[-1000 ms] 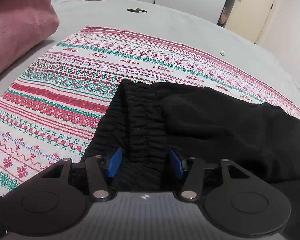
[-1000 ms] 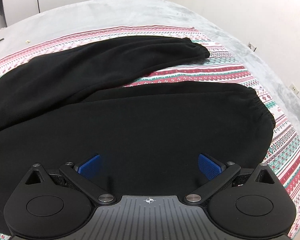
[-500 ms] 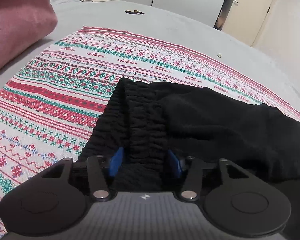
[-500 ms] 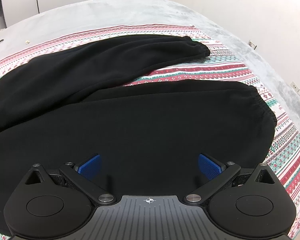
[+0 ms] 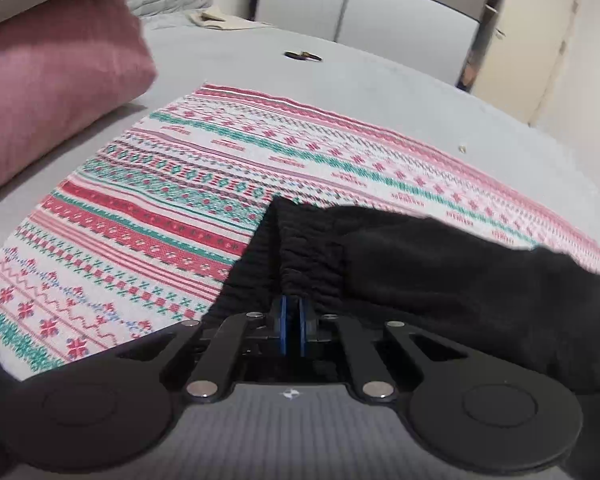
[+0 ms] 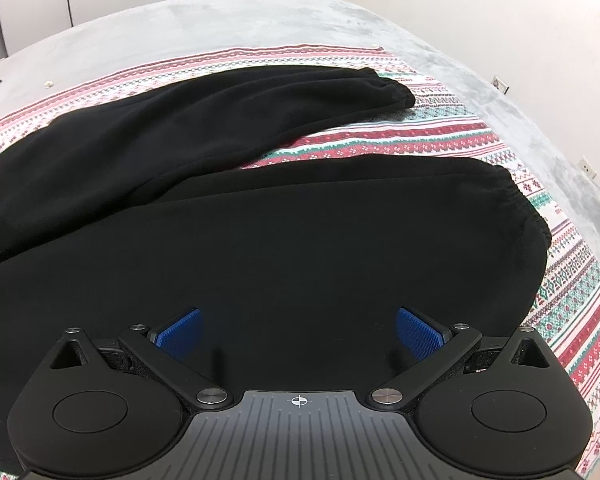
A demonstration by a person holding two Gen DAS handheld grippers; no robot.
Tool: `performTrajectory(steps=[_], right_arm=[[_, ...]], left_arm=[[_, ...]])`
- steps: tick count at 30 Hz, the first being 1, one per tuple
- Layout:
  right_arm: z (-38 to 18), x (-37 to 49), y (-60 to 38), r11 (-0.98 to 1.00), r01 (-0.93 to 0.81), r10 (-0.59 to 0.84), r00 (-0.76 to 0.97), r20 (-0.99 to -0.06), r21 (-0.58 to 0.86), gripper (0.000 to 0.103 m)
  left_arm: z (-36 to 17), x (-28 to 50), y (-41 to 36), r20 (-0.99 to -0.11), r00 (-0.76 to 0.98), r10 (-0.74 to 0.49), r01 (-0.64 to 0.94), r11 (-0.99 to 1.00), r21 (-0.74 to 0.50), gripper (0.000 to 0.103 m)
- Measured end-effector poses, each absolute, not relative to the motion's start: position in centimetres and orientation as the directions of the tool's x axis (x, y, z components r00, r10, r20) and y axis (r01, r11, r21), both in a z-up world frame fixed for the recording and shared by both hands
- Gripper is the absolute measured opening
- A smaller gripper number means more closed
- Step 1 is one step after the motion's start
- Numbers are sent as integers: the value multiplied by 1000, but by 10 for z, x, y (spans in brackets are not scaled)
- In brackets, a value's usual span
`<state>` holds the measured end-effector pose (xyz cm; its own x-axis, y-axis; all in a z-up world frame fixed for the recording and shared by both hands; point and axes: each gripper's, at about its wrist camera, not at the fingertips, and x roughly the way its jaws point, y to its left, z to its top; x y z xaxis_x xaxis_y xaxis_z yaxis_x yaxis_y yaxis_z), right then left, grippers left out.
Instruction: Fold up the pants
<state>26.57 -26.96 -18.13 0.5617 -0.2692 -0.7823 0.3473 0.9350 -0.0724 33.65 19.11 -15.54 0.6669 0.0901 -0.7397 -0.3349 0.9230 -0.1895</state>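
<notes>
Zero folds done, I'd say. Left claw (image 5: 291, 322) pinched tight on the pants (image 6: 300, 232) waistband (image 5: 300, 256); right claw (image 6: 299, 330) wide open, empty, over the near leg. Ahead, both legs lie spread on the patterned cloth (image 5: 160, 208).

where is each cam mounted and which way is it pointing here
Left wrist: sits on the left tool, looking forward and down at the black pants waistband pinched between its shut blue pads; pink pillow beyond.
Right wrist: sits on the right tool, looking down along both pant legs; its pads are open.
Shared: the pants, the patterned blanket and the grey bed.
</notes>
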Motion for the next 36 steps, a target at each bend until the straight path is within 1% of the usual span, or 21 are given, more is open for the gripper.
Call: performTrajectory(steps=[3, 4, 6, 7, 8, 12, 13, 14, 16, 19, 22, 26, 30, 31, 32, 34, 36], right_arm=[[-180, 264, -268, 936, 343, -269, 566, -779, -74, 103], [-180, 264, -268, 937, 341, -268, 567, -779, -74, 103], [-180, 266, -267, 938, 339, -268, 565, -781, -76, 103], [-180, 266, -266, 938, 337, -266, 565, -781, -77, 103], [-180, 266, -265, 940, 334, -264, 567, -780, -76, 103], [-178, 265, -265, 942, 326, -261, 573, -777, -76, 103], [-179, 265, -265, 942, 327, -261, 572, -777, -76, 103], [-179, 265, -266, 942, 328, -261, 571, -778, -75, 103], [-179, 266, -266, 941, 330, -259, 571, -779, -71, 103], [-178, 266, -265, 942, 328, -256, 574, -778, -69, 103], [-179, 265, -263, 944, 321, -255, 576, -777, -71, 103], [-180, 265, -260, 946, 314, -254, 575, -777, -77, 103], [-180, 266, -259, 946, 316, -255, 575, -777, -76, 103], [-180, 266, -259, 945, 318, -257, 574, -778, -78, 103], [-180, 266, -259, 944, 321, -260, 572, -778, -79, 103], [-180, 266, -260, 943, 324, -259, 572, -778, -76, 103], [-181, 267, -262, 940, 332, -264, 567, -780, -77, 103]], left_arm=[[-148, 334, 194, -724, 681, 107, -340, 922, -183, 25], [-149, 334, 194, -724, 683, 98, -333, 924, -189, 25], [-155, 338, 194, -740, 672, 40, -297, 929, -220, 25], [-159, 339, 195, -752, 659, 28, -305, 923, -233, 25], [-163, 339, 200, -758, 652, 8, -318, 910, -264, 26], [-170, 336, 226, -731, 677, -90, -360, 825, -435, 28], [-170, 335, 228, -729, 676, -109, -364, 811, -459, 33], [-172, 335, 232, -737, 664, -124, -374, 799, -471, 44], [-176, 336, 234, -770, 618, -161, -394, 784, -480, 55], [-175, 332, 232, -774, 606, -182, -388, 782, -488, 55], [-172, 331, 223, -786, 593, -176, -362, 813, -455, 56], [-169, 332, 208, -792, 594, -143, -313, 865, -391, 56], [-174, 336, 195, -804, 588, -82, -301, 901, -312, 56], [-173, 336, 191, -804, 592, -57, -306, 907, -290, 50], [-172, 335, 188, -800, 600, -26, -309, 914, -262, 41], [-169, 334, 187, -793, 609, 28, -326, 920, -217, 28], [-162, 331, 188, -778, 618, 114, -368, 916, -158, 28]])
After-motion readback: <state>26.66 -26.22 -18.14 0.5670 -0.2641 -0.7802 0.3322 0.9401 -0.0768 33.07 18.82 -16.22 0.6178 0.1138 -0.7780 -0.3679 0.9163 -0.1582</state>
